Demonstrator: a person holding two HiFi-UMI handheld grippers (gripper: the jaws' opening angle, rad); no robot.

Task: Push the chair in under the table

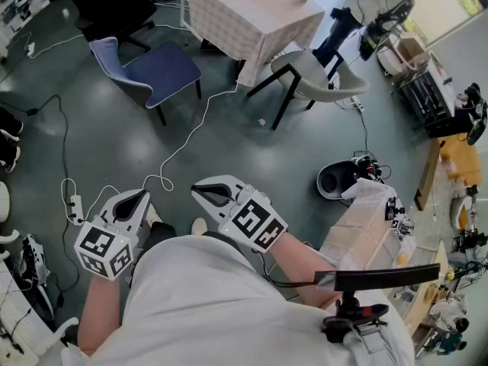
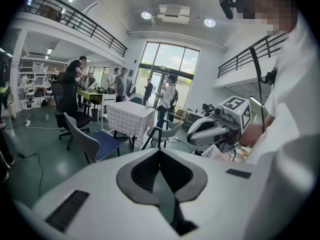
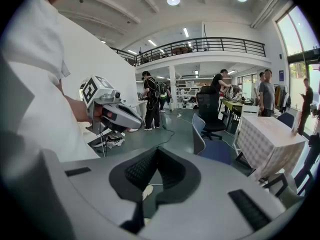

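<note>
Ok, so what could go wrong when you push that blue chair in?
The white cable snakes over the floor right by the blue chair, so feet or chair legs might snag it. The checked tablecloth hangs low, so the chair could catch and drag it.

Chairs: three in the head view. Blue-seat chair (image 1: 156, 71) upper left, grey shell chair (image 1: 316, 78) upper right of centre, black office chair (image 1: 114, 6) top left.
Table (image 1: 252, 17): one, checked cloth, top centre.
Grippers: two. Left gripper (image 1: 143, 196) lower left, right gripper (image 1: 197, 191) lower centre.
Round black container (image 1: 338, 180): one, right of centre.
White floor cable (image 1: 191, 136): one long run.
Standing people (image 2: 120, 81): at least five far back in the left gripper view, exact count unclear.
</note>
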